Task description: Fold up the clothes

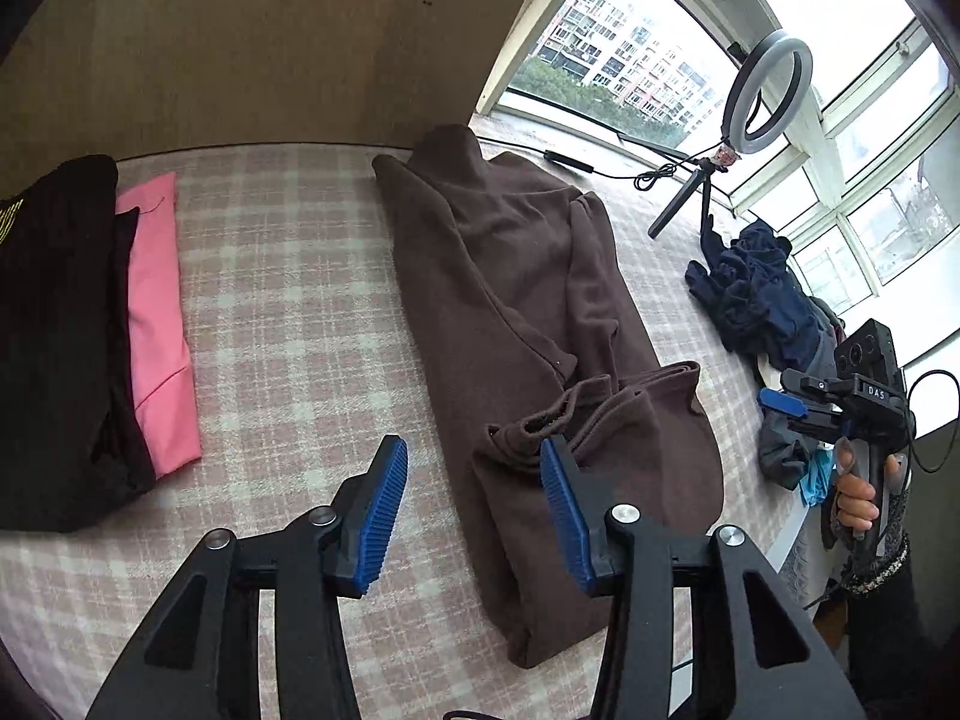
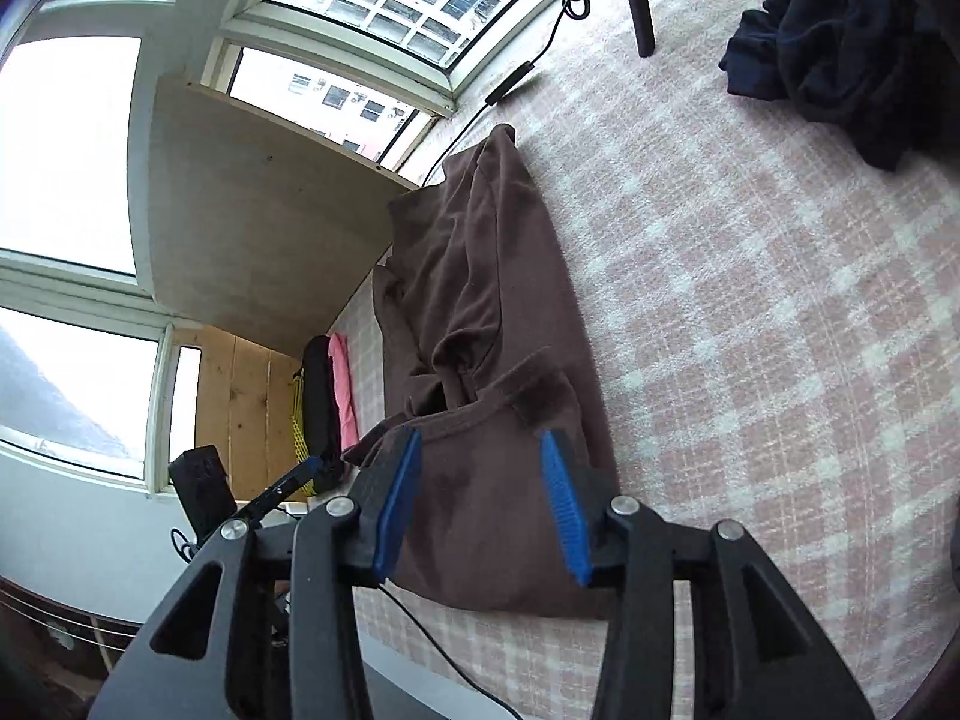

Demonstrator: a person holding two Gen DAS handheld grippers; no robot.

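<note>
A brown long-sleeved top (image 1: 516, 276) lies lengthwise on the pink checked bedspread (image 1: 288, 276), folded into a narrow strip with its sleeves laid over the middle. My left gripper (image 1: 474, 474) is open above the bedspread at the top's near left edge, nothing between its blue pads. The right gripper (image 1: 780, 405) appears at the far right in the left wrist view, held by a hand (image 1: 855, 495). In the right wrist view the right gripper (image 2: 483, 480) stands open over the near end of the brown top (image 2: 480, 312), empty.
Folded black (image 1: 54, 330) and pink (image 1: 159, 324) clothes are stacked at the left. A crumpled navy garment (image 1: 750, 288) and other clothes lie at the right. A ring light on a tripod (image 1: 762, 96) with a cable stands by the window (image 1: 630, 54).
</note>
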